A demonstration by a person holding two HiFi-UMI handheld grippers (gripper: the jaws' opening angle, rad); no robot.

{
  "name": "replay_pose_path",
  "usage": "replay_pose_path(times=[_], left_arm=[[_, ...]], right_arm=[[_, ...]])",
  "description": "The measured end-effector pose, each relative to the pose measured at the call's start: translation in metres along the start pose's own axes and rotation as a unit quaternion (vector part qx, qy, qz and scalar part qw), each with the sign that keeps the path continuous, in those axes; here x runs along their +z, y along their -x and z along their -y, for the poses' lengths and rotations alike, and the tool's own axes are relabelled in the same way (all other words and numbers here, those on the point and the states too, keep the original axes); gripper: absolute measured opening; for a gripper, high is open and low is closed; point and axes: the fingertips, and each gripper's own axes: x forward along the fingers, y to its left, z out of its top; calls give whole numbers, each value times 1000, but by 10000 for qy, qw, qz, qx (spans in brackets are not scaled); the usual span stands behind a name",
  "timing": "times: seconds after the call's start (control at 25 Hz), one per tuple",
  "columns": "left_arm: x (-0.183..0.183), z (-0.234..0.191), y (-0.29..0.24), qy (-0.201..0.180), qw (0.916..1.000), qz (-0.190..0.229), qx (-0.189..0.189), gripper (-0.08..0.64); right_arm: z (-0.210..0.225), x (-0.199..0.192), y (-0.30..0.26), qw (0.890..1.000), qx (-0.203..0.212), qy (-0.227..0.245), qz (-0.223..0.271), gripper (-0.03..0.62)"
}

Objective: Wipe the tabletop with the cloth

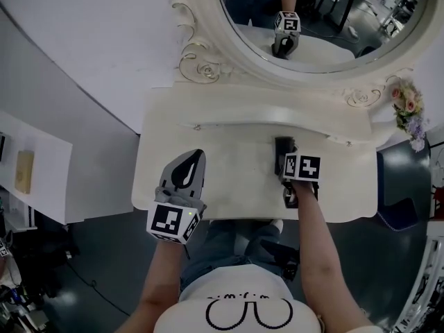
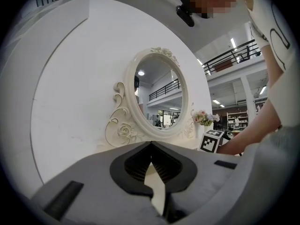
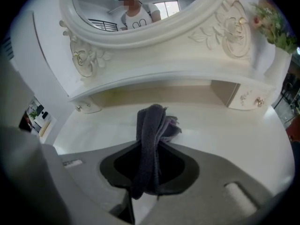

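A dark grey cloth (image 3: 152,121) hangs folded between the jaws of my right gripper (image 3: 151,146), which is shut on it and tilted steeply down at the cream tabletop (image 3: 225,125). In the head view that gripper (image 1: 283,159) presses the cloth (image 1: 282,145) onto the table (image 1: 236,179) right of centre, close under the raised back ledge. My left gripper (image 1: 195,157) hovers level over the table's left front part, its jaws shut with nothing between them. In the left gripper view its tips (image 2: 151,144) meet and point at the mirror.
An oval mirror (image 1: 326,26) in an ornate white frame rises behind the table. A small drawer unit (image 3: 248,97) sits at the back right, with a bunch of flowers (image 1: 408,106) beyond it. A low white shelf (image 1: 28,172) stands on the floor at the left.
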Motion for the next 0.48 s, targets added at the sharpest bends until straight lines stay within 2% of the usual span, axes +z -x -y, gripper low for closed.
replay_pose_path(times=[0.48], left_arm=[[-2,-32,27,89,9995,125,274,2]], right_arm=[[-83,-2,-17,9996,242,34,-108,91]])
